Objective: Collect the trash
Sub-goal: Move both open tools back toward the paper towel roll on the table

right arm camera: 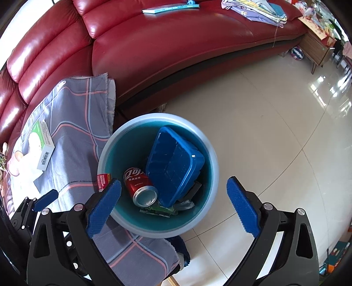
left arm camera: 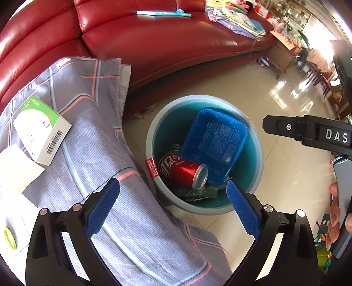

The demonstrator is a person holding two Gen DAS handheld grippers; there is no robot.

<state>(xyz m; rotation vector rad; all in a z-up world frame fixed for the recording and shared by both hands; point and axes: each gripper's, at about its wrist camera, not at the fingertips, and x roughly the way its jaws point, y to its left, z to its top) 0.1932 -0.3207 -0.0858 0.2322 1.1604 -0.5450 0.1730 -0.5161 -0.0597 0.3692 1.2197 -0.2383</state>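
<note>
1. The left gripper (left arm camera: 172,191) hangs over the near rim of a round teal trash bin (left arm camera: 256,173), its jaws spread wide and nothing between the blue pads.
2. The right gripper (right arm camera: 173,193) is likewise released, jaws wide apart above the same trash bin (right arm camera: 214,176), pads touching nothing.
3. Inside the bin a red soda can (left arm camera: 183,172) lies on its side, its silver end towards the cameras.
4. A blue plastic tray (left arm camera: 214,145) leans tilted against the bin's far wall, just beside the can and touching it.
5. Crumpled green wrappers (left arm camera: 201,192) lie under the can and tray.
6. The bin stands on a pale tiled floor (right arm camera: 264,132), against a surface draped with a grey plaid cloth (left arm camera: 92,140).
7. A green-and-white box (left arm camera: 41,129) rests on that cloth, well apart from the bin.
8. A red leather sofa (left arm camera: 154,41) curves behind, with a thin teal book (left arm camera: 164,13) and folded fabrics on its seat.
9. In the left wrist view, a person's hand (left arm camera: 335,211) grips the right tool's handle at the edge.
</note>
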